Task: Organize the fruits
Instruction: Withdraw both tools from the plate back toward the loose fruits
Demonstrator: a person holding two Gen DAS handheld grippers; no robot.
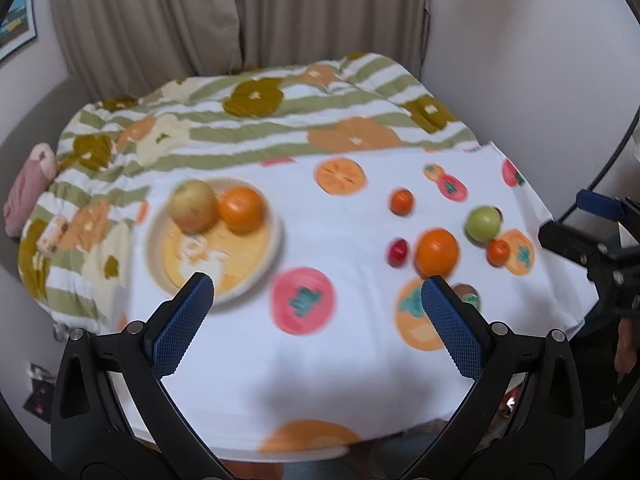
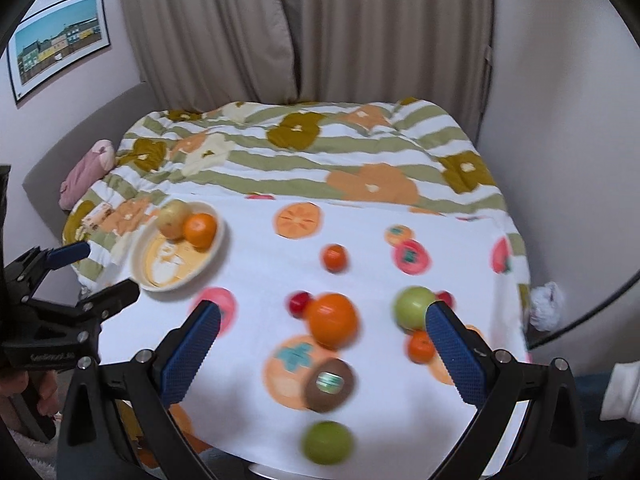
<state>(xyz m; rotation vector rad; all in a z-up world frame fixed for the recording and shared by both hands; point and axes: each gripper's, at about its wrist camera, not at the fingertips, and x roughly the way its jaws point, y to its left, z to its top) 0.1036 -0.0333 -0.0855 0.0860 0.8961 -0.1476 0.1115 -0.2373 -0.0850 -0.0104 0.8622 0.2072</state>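
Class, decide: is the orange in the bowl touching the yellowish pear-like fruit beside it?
Touching. In the left wrist view the orange presses against the yellowish fruit with no gap, both inside the bowl.

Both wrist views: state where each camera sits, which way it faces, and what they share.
Left wrist: on the left gripper, facing forward over the table toward the plate; open fingers show, right gripper at the right edge.
Right wrist: on the right gripper, facing the loose large orange and kiwi; left gripper, a hand and sleeve show.
Shared: plate, fruit, tablecloth, bed, curtain.
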